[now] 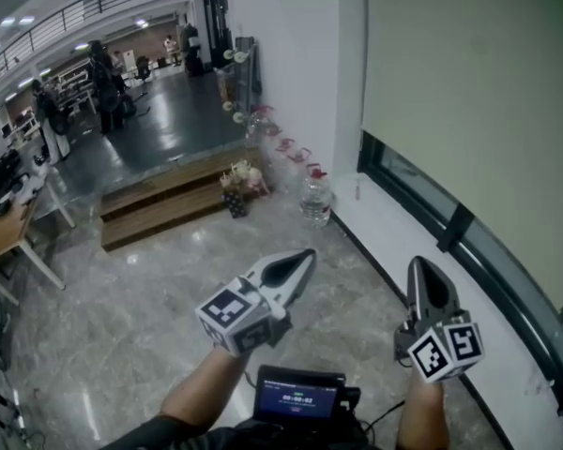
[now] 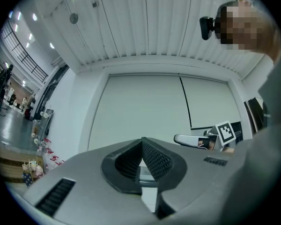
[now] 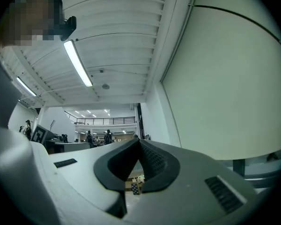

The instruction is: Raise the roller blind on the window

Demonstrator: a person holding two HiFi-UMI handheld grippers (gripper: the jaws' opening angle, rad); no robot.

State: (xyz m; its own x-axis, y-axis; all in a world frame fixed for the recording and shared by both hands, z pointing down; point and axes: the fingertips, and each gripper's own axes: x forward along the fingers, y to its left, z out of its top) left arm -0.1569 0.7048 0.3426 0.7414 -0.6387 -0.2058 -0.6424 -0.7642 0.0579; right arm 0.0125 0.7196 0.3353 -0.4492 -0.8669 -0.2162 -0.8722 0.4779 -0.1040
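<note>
A small dark screen (image 1: 298, 397) glows at the person's waist. Just beyond it the left gripper (image 1: 306, 255) and right gripper (image 1: 420, 264), grey moulded shells with ribbed black pads, are both clamped shut on nothing above a glossy veined stone floor (image 1: 150, 289). To the right, past a smooth white sill (image 1: 403, 242), the roller blind (image 1: 469, 92), a flat matte pale sheet, hangs almost fully down over a dark strip of glass (image 1: 418, 187). No pull cord can be made out, so the step likely calls for finding it at the blind's edge, parting one pair of jaws and drawing in steady, straight pulls.
</note>
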